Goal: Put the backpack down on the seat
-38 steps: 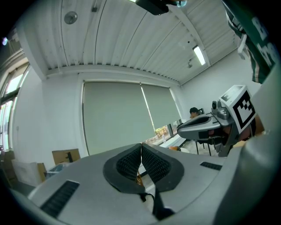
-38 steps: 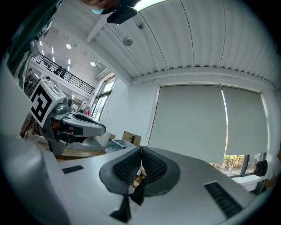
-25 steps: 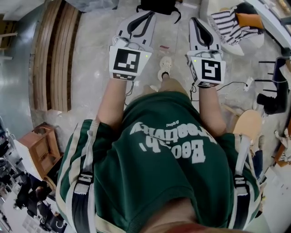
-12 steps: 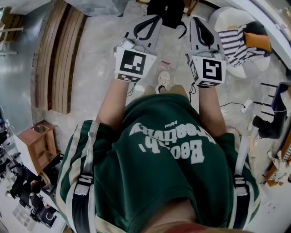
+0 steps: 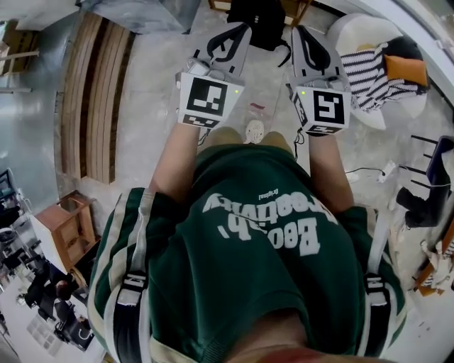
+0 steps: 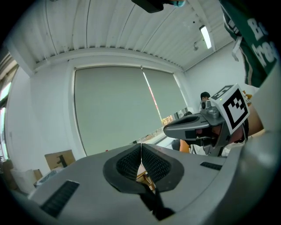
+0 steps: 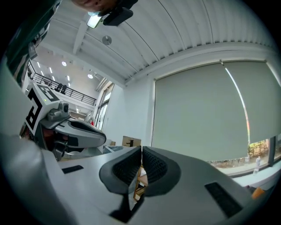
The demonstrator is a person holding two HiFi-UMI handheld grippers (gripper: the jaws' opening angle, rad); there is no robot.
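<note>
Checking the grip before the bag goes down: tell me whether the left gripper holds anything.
No, the left gripper has its jaws pressed together with nothing between them.

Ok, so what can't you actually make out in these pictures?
Backpack: in the head view it is cut off by the top edge and partly behind the tip of the left hand-held gripper. What it rests on is unclear.
Both gripper views tilt up at a window blind, so neither shows the backpack.
Floor right under the person: in the head view it is hidden by the green shirt.
People: at the head view's lower left, too small.
</note>
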